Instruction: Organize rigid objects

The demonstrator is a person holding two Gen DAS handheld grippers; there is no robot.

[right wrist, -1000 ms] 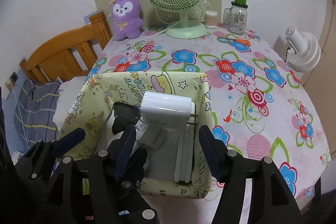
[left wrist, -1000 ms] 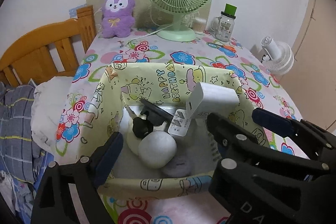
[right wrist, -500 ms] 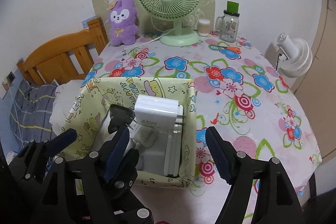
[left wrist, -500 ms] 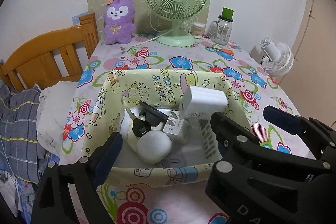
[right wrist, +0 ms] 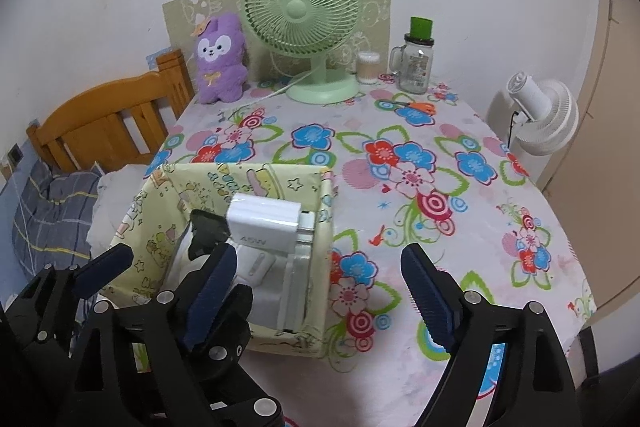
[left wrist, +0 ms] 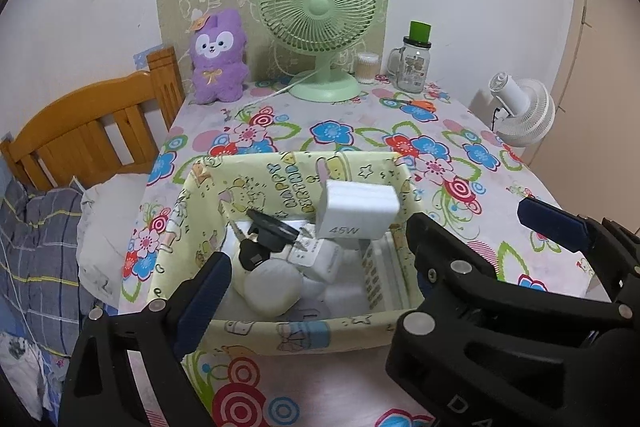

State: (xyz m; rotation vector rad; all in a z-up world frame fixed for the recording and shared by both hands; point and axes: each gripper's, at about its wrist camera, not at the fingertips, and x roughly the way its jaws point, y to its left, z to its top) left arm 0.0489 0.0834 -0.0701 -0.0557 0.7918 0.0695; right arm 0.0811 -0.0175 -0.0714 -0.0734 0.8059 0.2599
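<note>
Both our left gripper (left wrist: pixel 316 279) and right gripper (right wrist: pixel 316 283) are released and hold nothing. The charger (left wrist: pixel 357 211) leans on the pile in the bin (left wrist: pixel 280 341), at 12 o'clock. We should withdraw straight, not touching the rim.

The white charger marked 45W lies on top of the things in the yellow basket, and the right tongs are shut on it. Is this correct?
Not quite. The white charger does lie on top of the things in the yellow basket, but the right tongs are open and hold nothing; they are apart from the charger. The right wrist view shows this.
</note>
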